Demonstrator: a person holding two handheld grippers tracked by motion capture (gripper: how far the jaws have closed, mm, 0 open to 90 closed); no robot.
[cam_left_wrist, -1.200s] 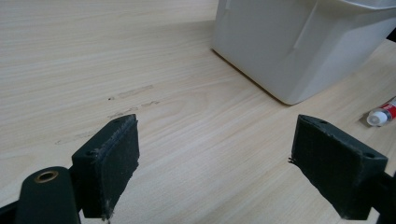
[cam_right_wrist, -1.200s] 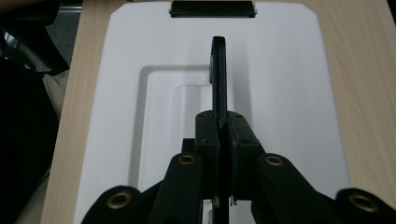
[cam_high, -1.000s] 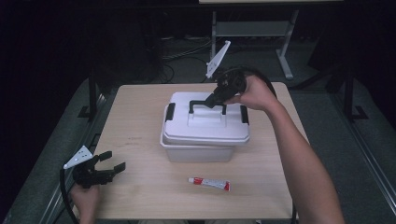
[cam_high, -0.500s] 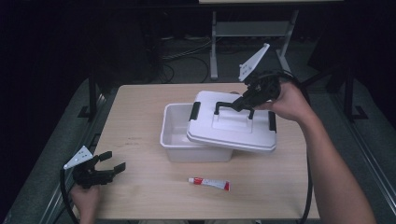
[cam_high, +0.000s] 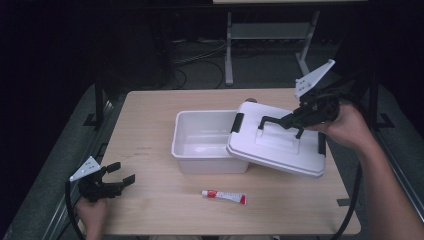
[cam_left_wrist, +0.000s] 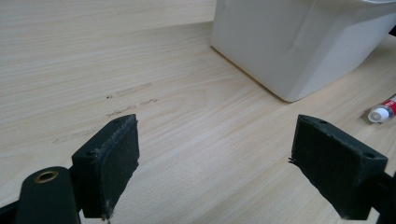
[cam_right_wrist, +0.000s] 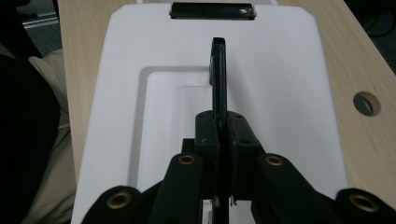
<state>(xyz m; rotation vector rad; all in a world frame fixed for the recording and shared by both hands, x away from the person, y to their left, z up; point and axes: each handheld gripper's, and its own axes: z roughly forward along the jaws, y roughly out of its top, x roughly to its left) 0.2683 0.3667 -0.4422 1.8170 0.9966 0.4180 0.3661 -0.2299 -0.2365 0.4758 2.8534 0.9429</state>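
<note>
Lid: white rectangular plastic lid (cam_high: 277, 145) with a black handle (cam_right_wrist: 219, 74) and black end latches; it hung tilted, held above the table, its left edge overlapping the right rim of the box and the rest reaching out past the box towards the table's right side.
Right gripper: right gripper (cam_high: 294, 119) clamped tight on the lid's black handle, the pads pressed against both sides of the thin bar in the right gripper view; a hand held it from the right.
Box: white rectangular plastic storage box (cam_high: 192, 150) stood open near the middle of the table, its inside empty as far as could be seen.
Left gripper: left gripper (cam_high: 121, 181) rested low at the table's near left corner, jaws spread wide with nothing between them, well apart from the box.
Tube: small white tube with red print (cam_high: 224, 197) lay flat on the table just in front of the box.
Table: light wooden tabletop (cam_high: 150, 105), with a round hole (cam_right_wrist: 366, 103) near the lid's far side.
</note>
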